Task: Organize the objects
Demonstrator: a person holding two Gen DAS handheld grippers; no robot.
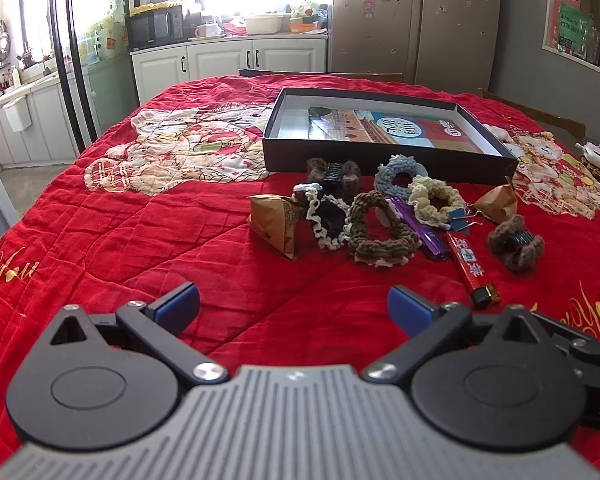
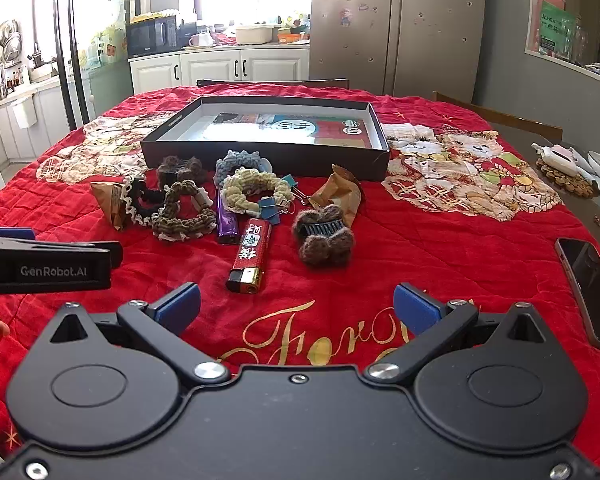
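**Both claws spread above a scattered heap on the red quilt**

The left gripper (image 1: 293, 307) hangs low over the red quilt (image 1: 140, 240) with its blue-padded fingers wide apart and nothing between them. The right gripper (image 2: 296, 307) is the same: fingers spread, empty, over gold lettering on the cloth.

In the left wrist view the heap lies from 12 to 2 o'clock of the claw. A brown paper packet (image 1: 274, 222) sits at the left end, touching a black hair tie with white lace trim (image 1: 327, 222). Beside that lies a brown heart-shaped hair tie (image 1: 378, 230), then a purple lighter (image 1: 420, 232) and a red lighter (image 1: 473, 266), the nearest item. A cream hair tie (image 1: 436, 199) overlaps a blue hair tie (image 1: 396, 172) behind it, with a blue binder clip (image 1: 460, 218) at its edge. One fuzzy brown hair claw (image 1: 334, 178) sits at the back of the heap, another (image 1: 516, 242) at 2 o'clock, and a second paper packet (image 1: 496, 200) behind it.

A shallow black box (image 1: 384, 156), open and with printed paper on its floor, stands just beyond the heap at 1 o'clock.

In the right wrist view the red lighter is at 12 o'clock, a phone (image 2: 590, 290) lies at 3 o'clock, and the left gripper's side shows at 9 o'clock.
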